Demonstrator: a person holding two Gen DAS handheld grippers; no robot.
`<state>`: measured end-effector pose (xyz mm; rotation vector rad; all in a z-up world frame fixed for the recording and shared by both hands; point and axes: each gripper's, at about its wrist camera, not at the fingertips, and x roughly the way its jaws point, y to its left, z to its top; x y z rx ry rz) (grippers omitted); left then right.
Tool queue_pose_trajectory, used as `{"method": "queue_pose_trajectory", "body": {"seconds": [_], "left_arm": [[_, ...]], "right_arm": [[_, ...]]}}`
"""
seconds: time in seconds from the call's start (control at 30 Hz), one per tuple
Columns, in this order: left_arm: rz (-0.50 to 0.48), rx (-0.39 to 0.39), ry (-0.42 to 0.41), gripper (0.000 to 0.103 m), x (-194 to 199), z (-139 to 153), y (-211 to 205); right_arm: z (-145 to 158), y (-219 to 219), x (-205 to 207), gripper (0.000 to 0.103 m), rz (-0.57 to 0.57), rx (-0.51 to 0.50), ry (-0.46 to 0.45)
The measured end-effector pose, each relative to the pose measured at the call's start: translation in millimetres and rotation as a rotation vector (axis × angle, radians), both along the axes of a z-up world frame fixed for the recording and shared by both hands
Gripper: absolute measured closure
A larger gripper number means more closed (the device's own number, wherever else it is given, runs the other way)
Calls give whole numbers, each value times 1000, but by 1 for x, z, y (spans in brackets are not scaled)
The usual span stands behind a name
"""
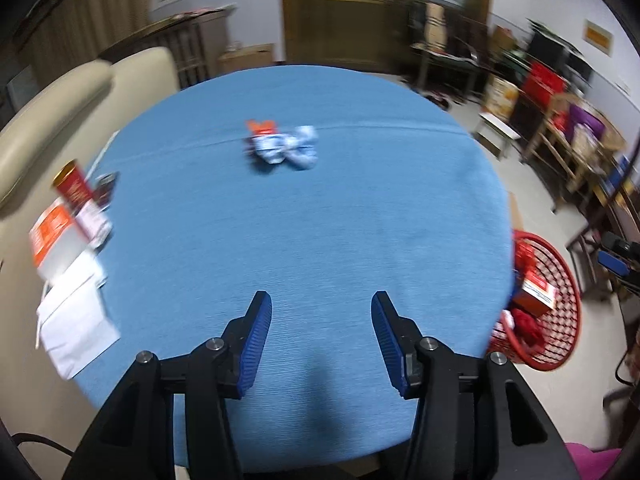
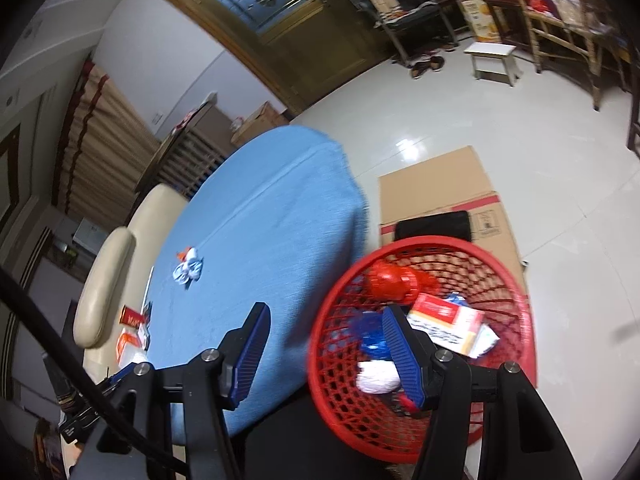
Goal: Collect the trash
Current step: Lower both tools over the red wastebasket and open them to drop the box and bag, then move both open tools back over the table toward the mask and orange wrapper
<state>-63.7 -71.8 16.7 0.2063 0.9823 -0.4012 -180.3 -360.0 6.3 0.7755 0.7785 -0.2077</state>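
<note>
1. On the far left edge of the blue surface (image 1: 320,220) sits a cluster I judge is not for the bin: a red tube (image 1: 74,188), an orange-and-white box (image 1: 52,240) and white papers (image 1: 78,320). Sweeping wide on that side could knock them off.

2. My left hand-held gripper (image 1: 322,308) hangs over the near part of the surface, its blue pads spread apart with nothing between them.

3. The trash left on the surface is a crumpled blue-and-white wrapper (image 1: 286,148) with an orange scrap (image 1: 262,126) touching its far side, near the middle and well apart from both grippers. The bundle looks light and loose, so I judge a pinch on one edge may lift only part of it, or push it along the cloth rather than catch it.

4. My right hand-held gripper (image 2: 326,312) is also spread and empty, hovering over the near right rim of the surface with one finger above the red basket (image 2: 516,312).

5. The basket stands on the floor just beside the surface, on the right, already holding a red bottle (image 2: 394,282), a red-and-white carton (image 2: 444,320) and a white wad (image 2: 378,376).

6. The basket's open mesh and low position are the risk: releasing from high up or short of the rim could send a light wrapper onto the floor or the flattened cardboard (image 2: 436,188) behind it.
</note>
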Motion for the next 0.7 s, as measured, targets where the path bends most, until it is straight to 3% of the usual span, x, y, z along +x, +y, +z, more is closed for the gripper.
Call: {"method": "queue_pose_trajectory", "body": {"seconds": [0.27,0.7], "left_arm": [[105,-30,-21,50,14,-7,50],[222,-50,21,49,29,-32,111]], "right_arm": [[11,68,74,41,194,-43,4],[11,167,226,41,447,-79,9]]}}
